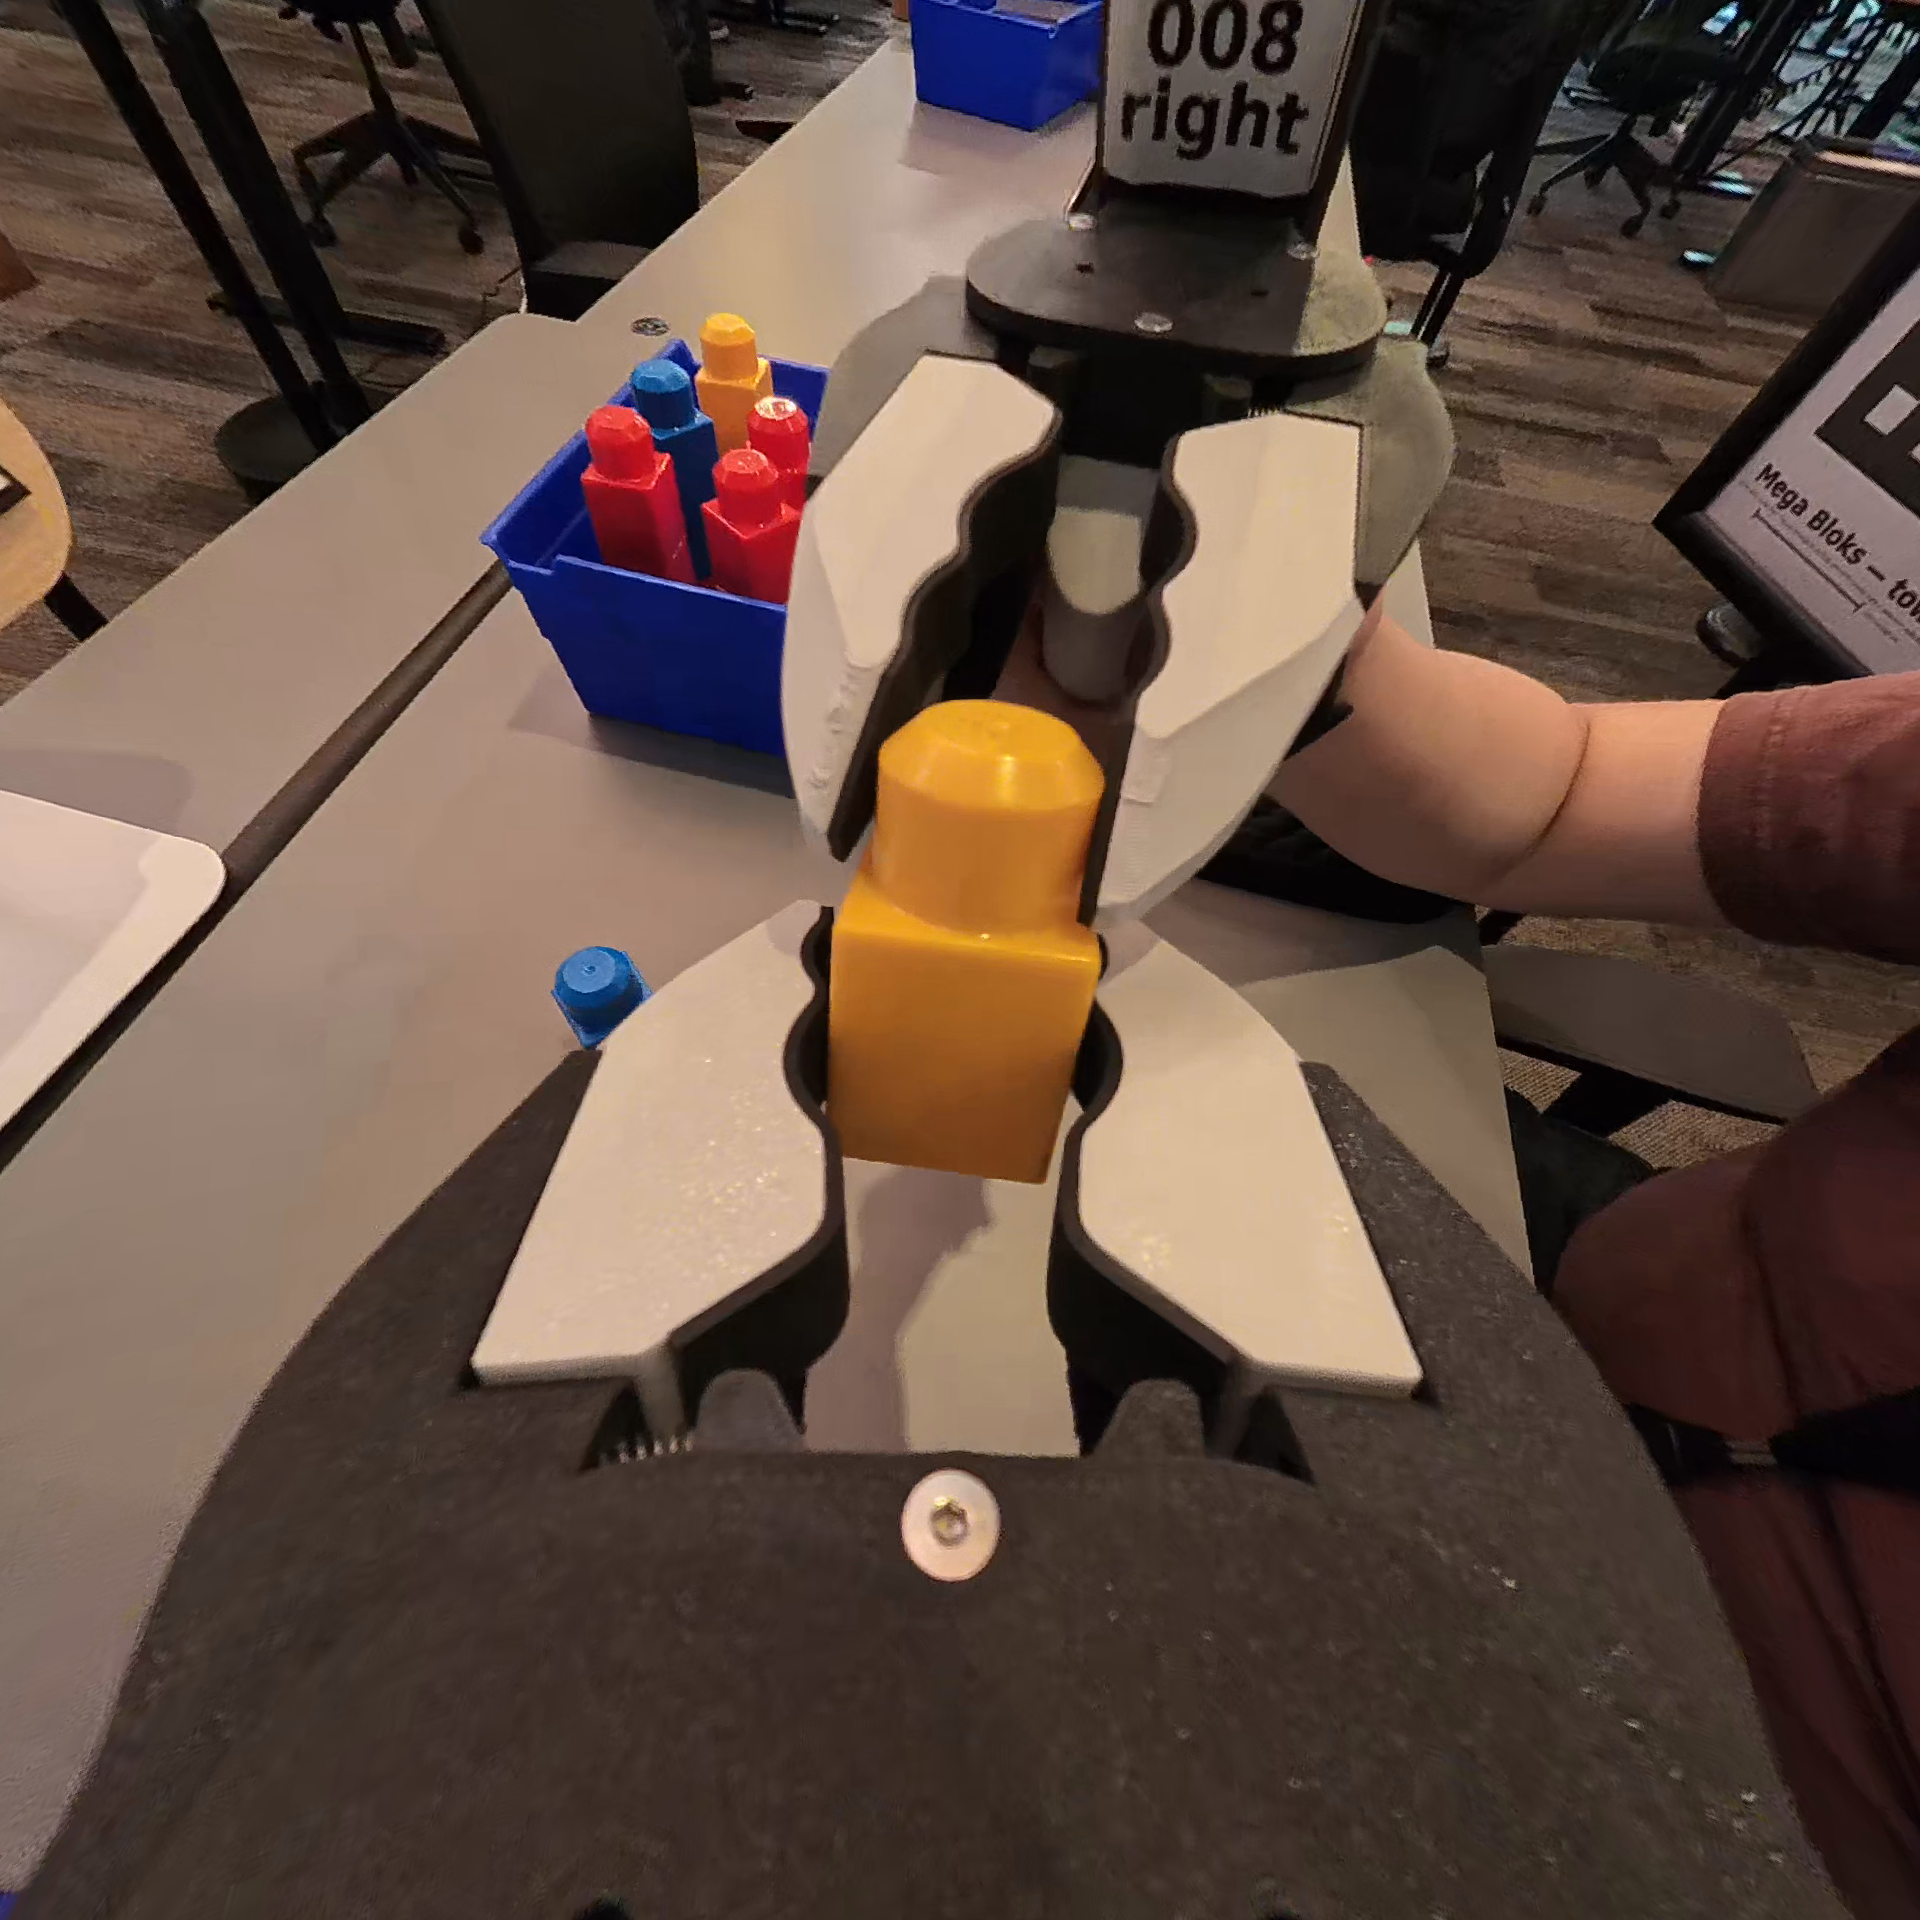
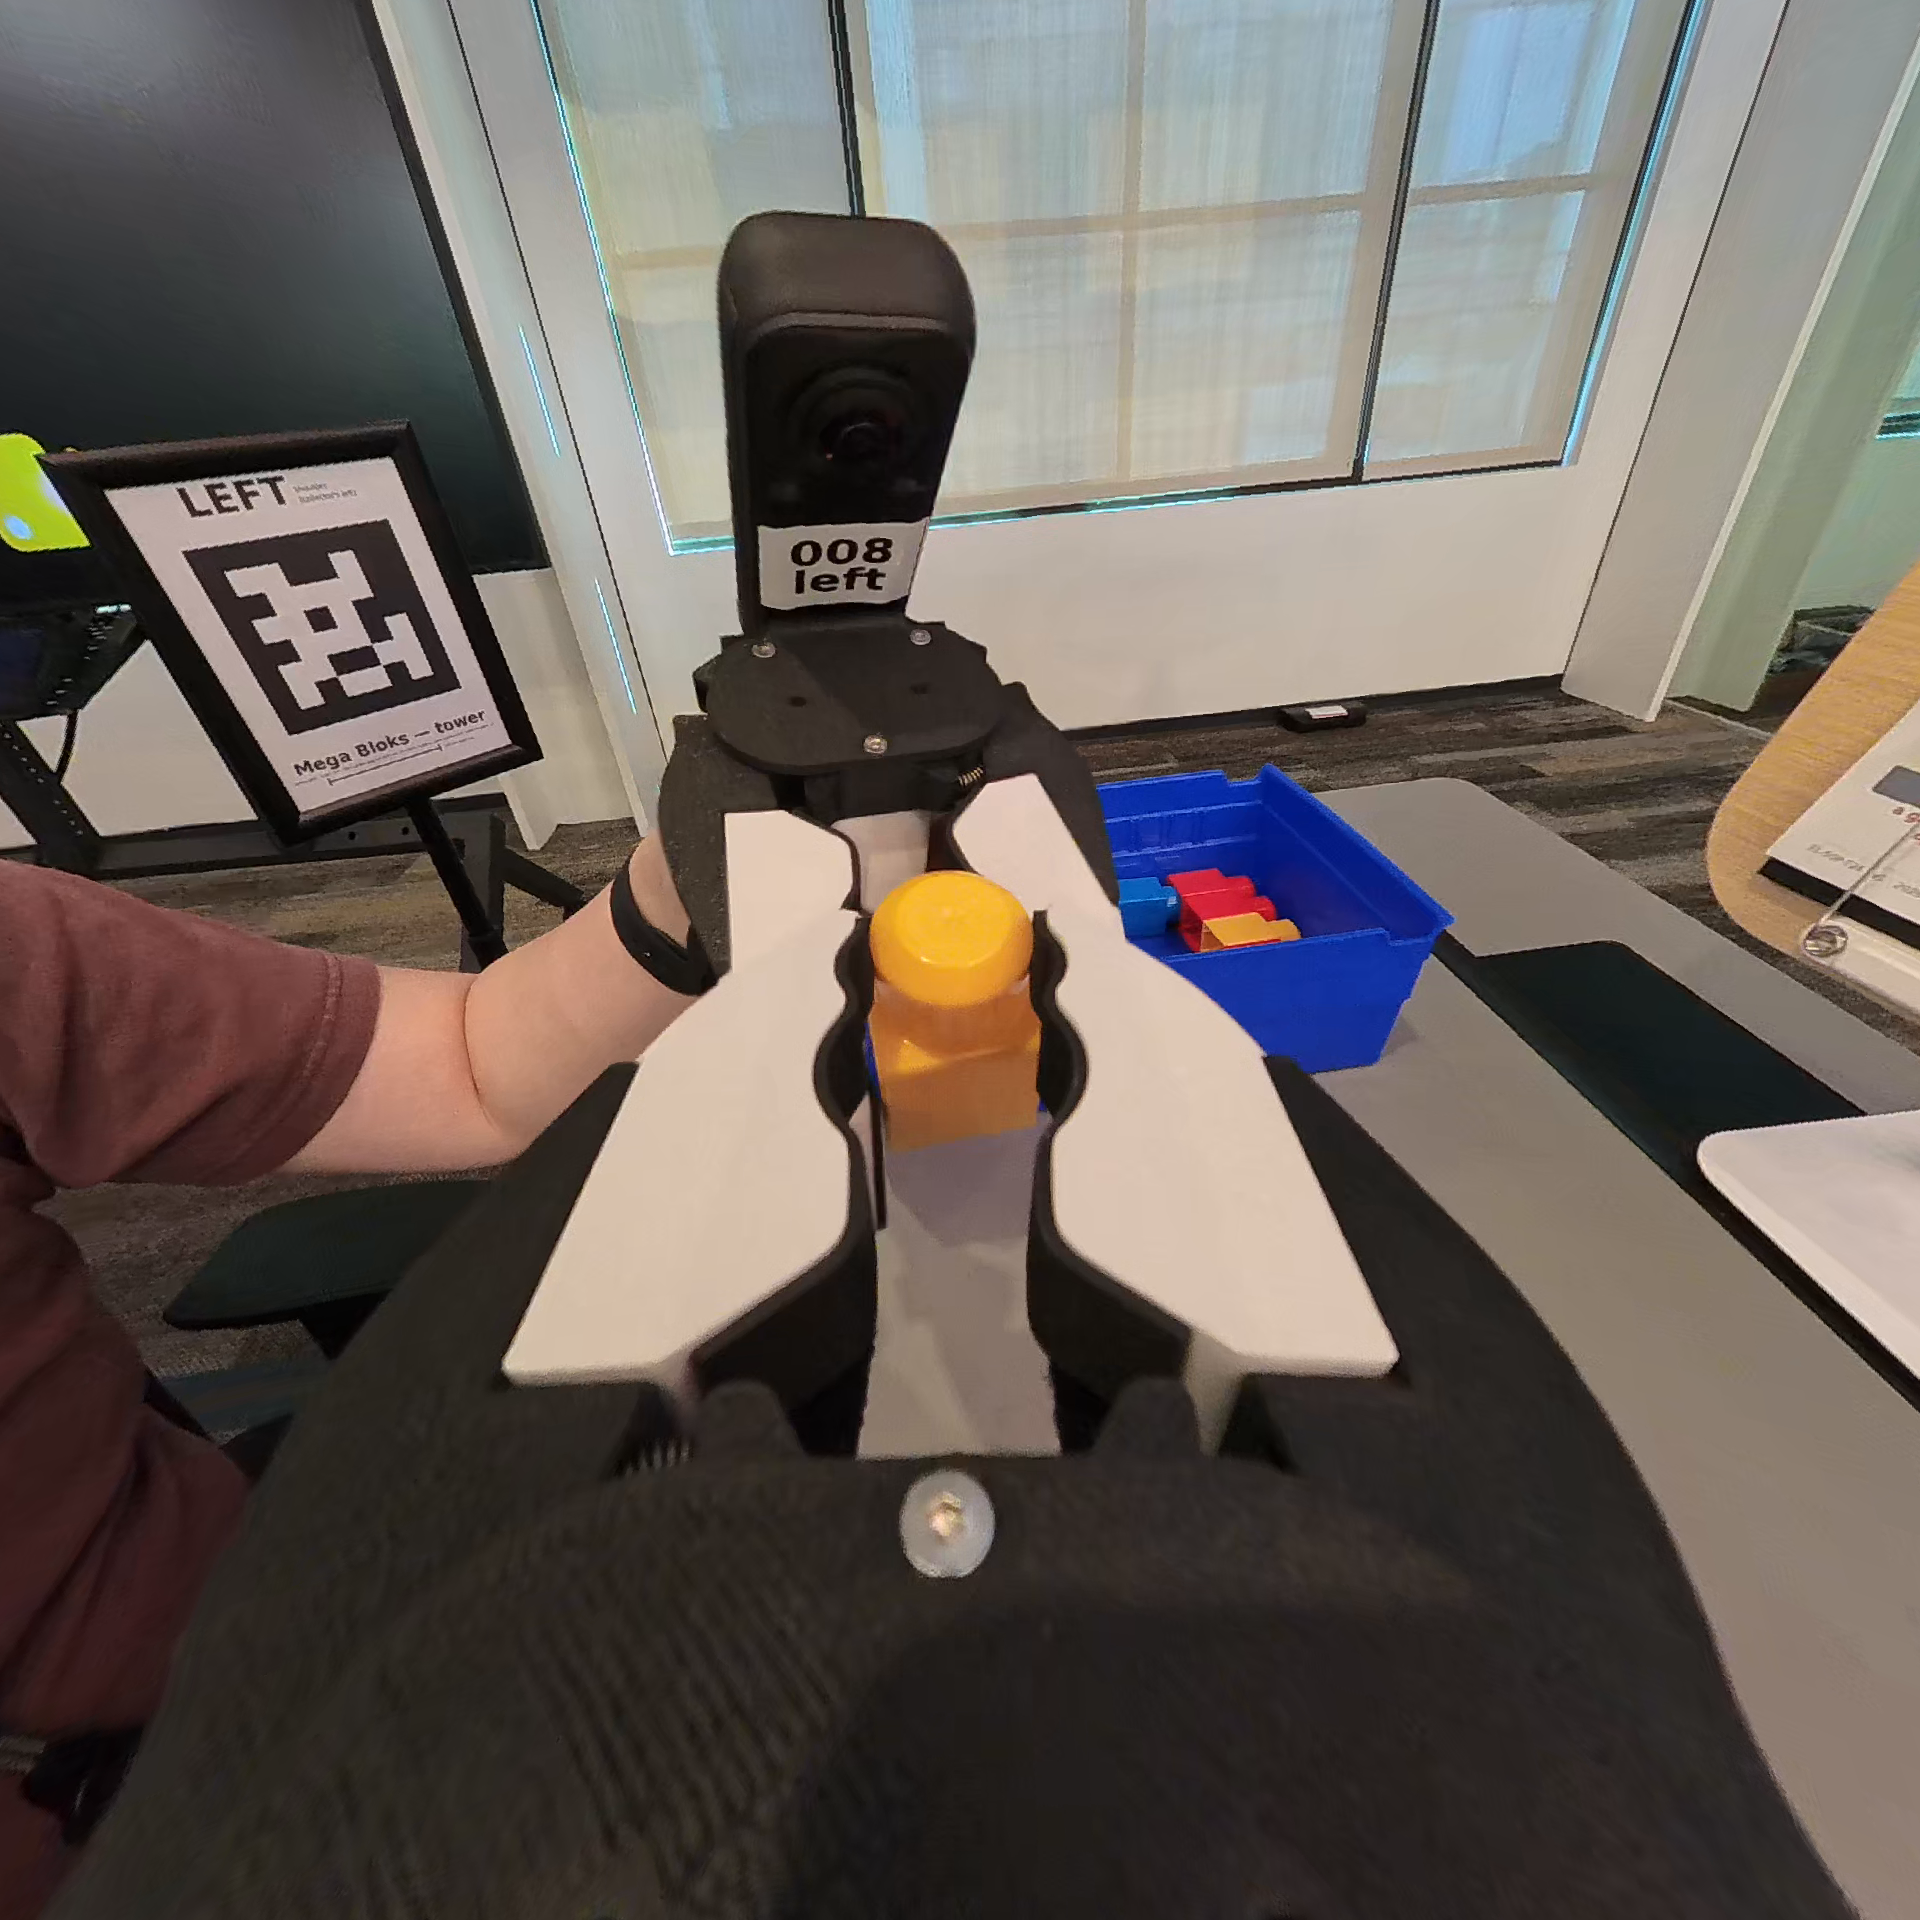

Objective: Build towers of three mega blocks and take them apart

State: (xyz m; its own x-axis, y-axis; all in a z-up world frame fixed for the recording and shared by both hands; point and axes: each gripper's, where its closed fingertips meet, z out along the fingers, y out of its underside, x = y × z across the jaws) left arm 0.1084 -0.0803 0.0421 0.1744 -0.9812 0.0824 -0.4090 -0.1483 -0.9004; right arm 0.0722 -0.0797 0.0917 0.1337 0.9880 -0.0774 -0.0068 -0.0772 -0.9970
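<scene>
A single yellow mega block (image 1: pixel 956 1049) is held in the air over the grey table (image 1: pixel 312 1039) by both grippers at once. My left gripper (image 1: pixel 961 997) is shut on its square body. My right gripper (image 2: pixel 951 966) comes from the opposite side and is shut on its round top stud, which also shows in the right wrist view (image 2: pixel 951 935). In the left wrist view the right gripper (image 1: pixel 982 862) meets mine head-on. A loose blue block (image 1: pixel 594 987) stands on the table just left of my left finger.
A blue bin (image 1: pixel 644 644) with several upright red, blue and yellow blocks stands behind on the left. Another blue bin (image 2: pixel 1299 997) holds a few blocks lying flat. A white tray (image 1: pixel 94 914) lies at the table's side. A framed sign on a stand (image 2: pixel 301 623) is off the table. My right fingertips sit around 5 cm from my left ones.
</scene>
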